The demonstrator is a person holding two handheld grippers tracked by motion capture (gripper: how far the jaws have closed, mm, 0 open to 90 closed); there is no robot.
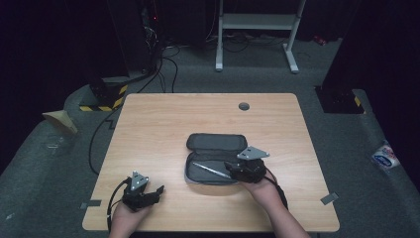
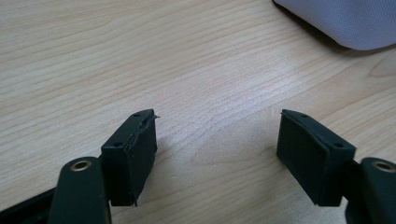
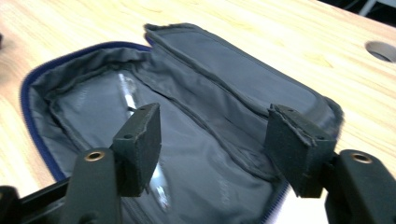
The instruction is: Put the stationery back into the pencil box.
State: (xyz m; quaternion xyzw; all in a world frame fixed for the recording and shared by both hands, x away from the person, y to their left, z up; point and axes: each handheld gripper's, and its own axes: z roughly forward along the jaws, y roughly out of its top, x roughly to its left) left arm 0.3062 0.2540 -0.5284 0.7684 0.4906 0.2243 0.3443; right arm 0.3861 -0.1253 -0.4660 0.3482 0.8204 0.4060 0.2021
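Lying open at centre-right of the high view, the pencil case (image 1: 216, 157) is showing its grey lining, lid flap folded toward the upper frame. A silver pen (image 1: 212, 170) is sitting inside the lower half, running diagonally, lower right to upper left. The case is looking soft and light: fabric walls will be collapsing under a pinch, so I'd be gripping the stiffer zipper rim (image 3: 28, 88) or the flap edge rather than the lining. The pen is looking thin, rigid and slick; best taken mid-barrel, across its length.

The right gripper (image 1: 241, 168) is hovering over the case's right end, jaws standing apart with nothing between them, lining visible through the gap in the right gripper view. The left gripper (image 1: 148, 194) is resting at lower left on the table (image 1: 158, 124), well apart from the case, jaws also spread, bare wood between them. A cable hole (image 1: 243, 106) is sitting near the table's far edge.
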